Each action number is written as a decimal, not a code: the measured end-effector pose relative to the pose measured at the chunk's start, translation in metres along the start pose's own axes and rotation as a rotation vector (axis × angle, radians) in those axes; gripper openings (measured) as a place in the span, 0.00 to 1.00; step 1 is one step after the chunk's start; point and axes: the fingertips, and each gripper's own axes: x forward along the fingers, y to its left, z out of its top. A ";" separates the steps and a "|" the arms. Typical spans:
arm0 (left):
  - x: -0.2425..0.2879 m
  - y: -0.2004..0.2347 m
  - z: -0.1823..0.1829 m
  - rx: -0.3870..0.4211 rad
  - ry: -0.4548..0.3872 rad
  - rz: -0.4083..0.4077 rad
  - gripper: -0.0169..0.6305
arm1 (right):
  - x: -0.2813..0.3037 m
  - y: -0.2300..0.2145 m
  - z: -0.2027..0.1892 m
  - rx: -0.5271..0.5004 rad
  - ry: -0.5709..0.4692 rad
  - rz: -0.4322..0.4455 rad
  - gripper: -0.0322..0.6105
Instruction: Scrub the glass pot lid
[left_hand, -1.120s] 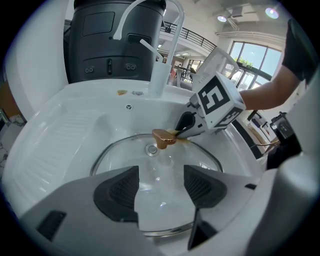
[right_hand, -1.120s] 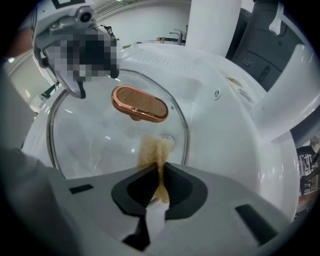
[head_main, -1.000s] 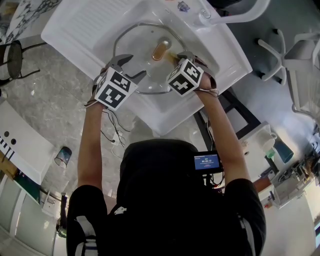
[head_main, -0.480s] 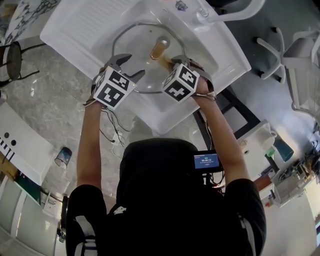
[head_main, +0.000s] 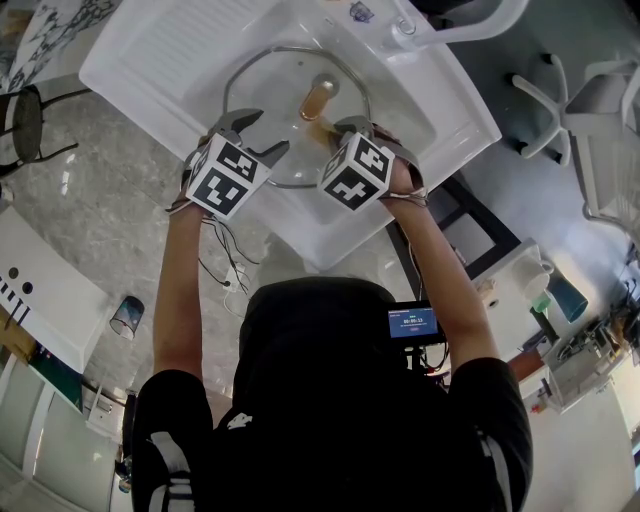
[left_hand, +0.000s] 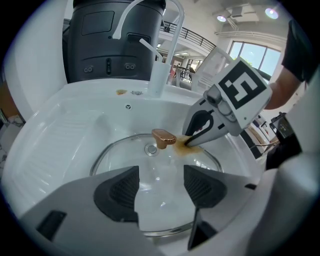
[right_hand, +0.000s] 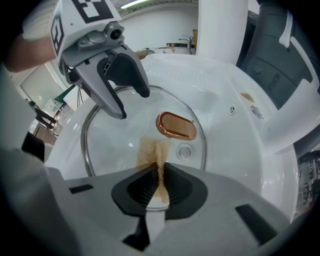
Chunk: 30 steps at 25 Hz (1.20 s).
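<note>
Two grippers are over a white sink (head_main: 150, 50), where the glass pot lid (head_main: 280, 90) lies flat. The left gripper (head_main: 262, 135) hangs over the lid's near edge with its jaws spread and nothing between them. The right gripper (right_hand: 160, 187) has its jaws pinching a thin brown scrub pad (right_hand: 152, 152), pressed on the glass beside the copper knob (right_hand: 176, 125). Scrubbing seems under way. Next, the pad needs rubbing over the rest of the glass.
</note>
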 end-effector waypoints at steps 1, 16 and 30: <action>0.000 0.000 0.000 0.000 -0.002 0.000 0.45 | -0.001 0.001 0.001 0.000 0.000 0.003 0.07; -0.001 0.001 0.001 0.005 -0.001 -0.002 0.45 | -0.010 0.022 0.016 0.029 -0.045 0.080 0.08; -0.001 0.001 0.001 0.007 -0.007 -0.010 0.45 | -0.015 0.030 0.022 0.114 -0.098 0.148 0.08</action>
